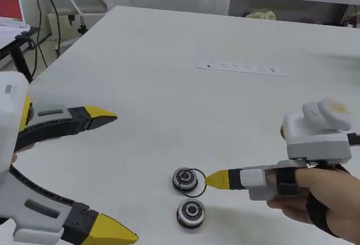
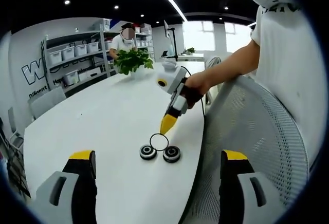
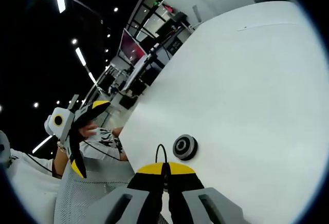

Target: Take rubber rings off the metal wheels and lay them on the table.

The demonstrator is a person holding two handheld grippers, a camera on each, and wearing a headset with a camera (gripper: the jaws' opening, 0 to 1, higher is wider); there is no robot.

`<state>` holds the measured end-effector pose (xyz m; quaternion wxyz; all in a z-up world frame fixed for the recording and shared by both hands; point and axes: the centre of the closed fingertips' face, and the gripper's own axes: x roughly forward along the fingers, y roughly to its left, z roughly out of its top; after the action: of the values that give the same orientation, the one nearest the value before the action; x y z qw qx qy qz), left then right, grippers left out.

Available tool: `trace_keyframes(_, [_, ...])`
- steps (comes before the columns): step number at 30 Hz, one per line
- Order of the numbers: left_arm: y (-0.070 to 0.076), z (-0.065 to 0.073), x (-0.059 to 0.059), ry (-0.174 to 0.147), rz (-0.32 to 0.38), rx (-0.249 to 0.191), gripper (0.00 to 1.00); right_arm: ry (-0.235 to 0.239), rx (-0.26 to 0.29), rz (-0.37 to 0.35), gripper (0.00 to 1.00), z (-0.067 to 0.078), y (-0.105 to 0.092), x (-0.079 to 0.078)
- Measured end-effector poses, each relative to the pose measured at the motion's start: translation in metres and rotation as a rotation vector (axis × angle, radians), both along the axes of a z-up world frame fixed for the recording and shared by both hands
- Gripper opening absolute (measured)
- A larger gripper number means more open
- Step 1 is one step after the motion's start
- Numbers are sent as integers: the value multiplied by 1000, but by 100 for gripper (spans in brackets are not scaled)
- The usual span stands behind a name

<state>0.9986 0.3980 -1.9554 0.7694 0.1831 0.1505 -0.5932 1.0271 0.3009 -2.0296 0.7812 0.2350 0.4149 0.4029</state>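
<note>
- While your right gripper [image 1: 209, 179] has its fingers pressed together on a thin black rubber ring [image 2: 151, 142], the ring hangs from the yellow tips as an open loop, just beside the two metal wheels.
- In the head view, the loop overlaps the farther wheel [image 1: 184, 179], so you cannot tell from there whether it has fully cleared it. In the left gripper view it stands above and behind both wheels, which suggests it is off or nearly off.
- You hold it by one edge only, probably because a ring this thin gives the tips nothing else to bite on. That also leaves it free to swing.
- The nearer wheel [image 1: 191, 212] has a dark band around its rim, likely its own ring, so I judge that one is not yet done.
- Your left gripper [image 1: 126, 176] hovers above the near-left of the white surface [image 1: 169, 59], well apart from the wheels, with its fingers spread wide and nothing between them. That keeps it out of the way, though it also leaves neither wheel steadied.
- Next, you need a bare patch of surface away from the wheels, so the ring lies flat when the tips part.
- The risk is the ring snagging a wheel or sticking to a fingertip on release.
</note>
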Motion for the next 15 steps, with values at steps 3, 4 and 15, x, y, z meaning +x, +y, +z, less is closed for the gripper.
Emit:
trace_keyframes(3, [6, -6, -1, 17, 26, 2, 99, -9, 2, -8, 0, 3, 1, 0])
trace_keyframes(4, [8, -8, -2, 21, 33, 8, 99, -15, 4, -6, 0, 5, 2, 0])
trace_keyframes(15, [15, -28, -4, 64, 94, 24, 98, -73, -14, 27, 0, 15, 8, -2])
